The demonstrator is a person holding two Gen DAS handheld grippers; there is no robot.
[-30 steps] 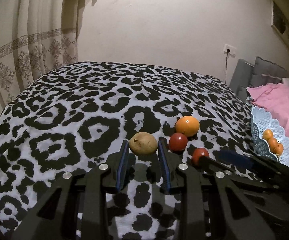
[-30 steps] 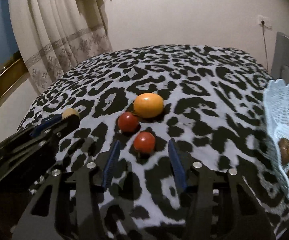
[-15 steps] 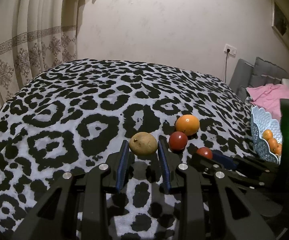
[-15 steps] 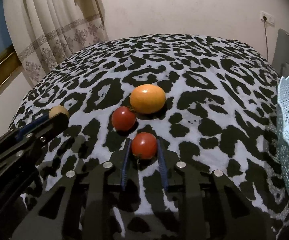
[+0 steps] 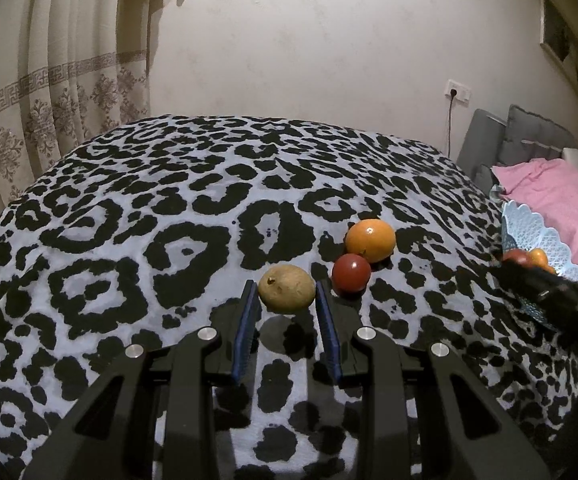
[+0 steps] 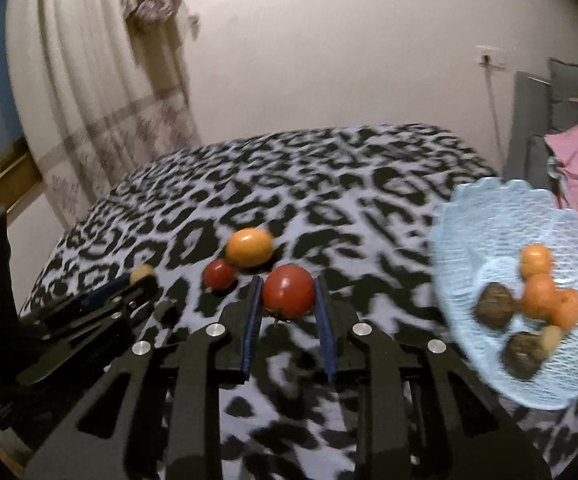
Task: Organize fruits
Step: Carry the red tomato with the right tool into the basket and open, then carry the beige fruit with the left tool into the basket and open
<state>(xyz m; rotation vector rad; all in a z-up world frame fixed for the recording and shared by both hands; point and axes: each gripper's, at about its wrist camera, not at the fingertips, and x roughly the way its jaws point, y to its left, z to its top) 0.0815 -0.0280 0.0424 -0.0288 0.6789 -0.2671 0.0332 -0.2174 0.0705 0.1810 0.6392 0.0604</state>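
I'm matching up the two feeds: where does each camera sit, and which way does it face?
Left wrist: sits on the left hand-held gripper, facing across the leopard-print bed; its fingers grip a tan fruit.
Right wrist: sits on the right hand-held gripper, facing bed and blue basket; its fingers grip a red tomato.
Shared: orange, second tomato, basket.

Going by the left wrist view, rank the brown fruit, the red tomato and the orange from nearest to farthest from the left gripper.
1. Brown fruit: between the left gripper's pads.
2. Red tomato: just right of it.
3. Orange: behind the tomato, farther right.
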